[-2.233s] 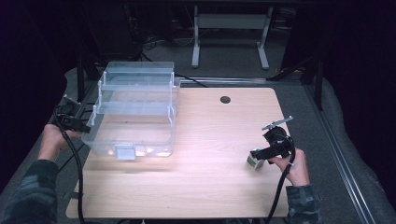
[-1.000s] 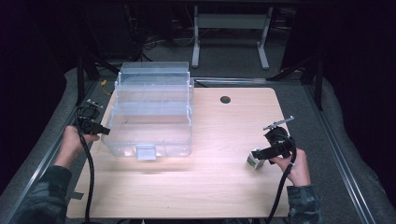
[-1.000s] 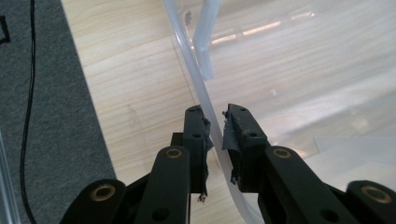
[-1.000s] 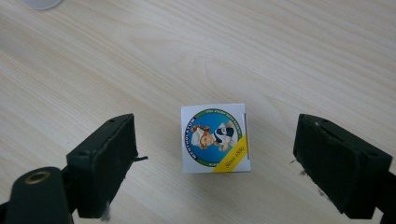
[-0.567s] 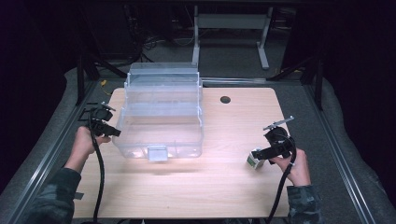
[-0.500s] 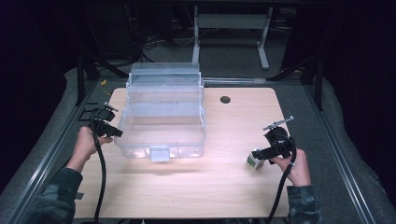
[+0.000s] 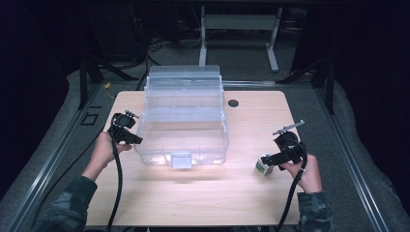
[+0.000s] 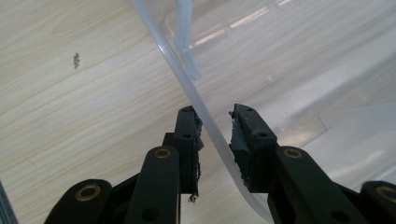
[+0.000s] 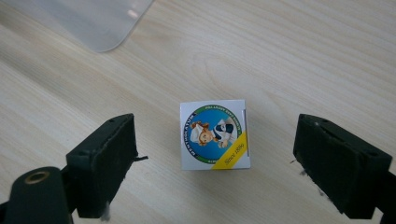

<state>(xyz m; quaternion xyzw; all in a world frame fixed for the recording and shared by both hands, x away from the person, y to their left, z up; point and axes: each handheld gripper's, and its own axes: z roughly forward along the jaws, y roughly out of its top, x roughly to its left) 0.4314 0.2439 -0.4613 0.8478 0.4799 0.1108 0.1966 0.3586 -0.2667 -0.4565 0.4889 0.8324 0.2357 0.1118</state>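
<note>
A big clear plastic box [image 7: 183, 104] with a front latch [image 7: 182, 160] stands on the wooden table [image 7: 193, 203], left of the middle. My left gripper [image 7: 138, 140] is at its left wall. In the left gripper view the box's rim [image 8: 187, 88] runs between the pads of the left gripper [image 8: 215, 119]; the jaws have just been opening and a gap shows beside the rim. My right gripper [image 7: 269, 162] rests at the right, open wide [image 9: 215, 128]. A small white box [image 9: 215, 135] with a round blue picture label lies between its jaws untouched, also visible from above [image 7: 261, 167].
A dark round hole [image 7: 233, 103] sits in the table top behind and right of the clear box. A corner of the clear box [image 9: 100, 28] appears in the right gripper view. Dark padding and metal rails border the table, with table legs and cables beyond.
The clear box has slid rightward from the table's left edge toward the middle, with my left gripper moving along at its left wall. The right gripper and small box have stayed put.
</note>
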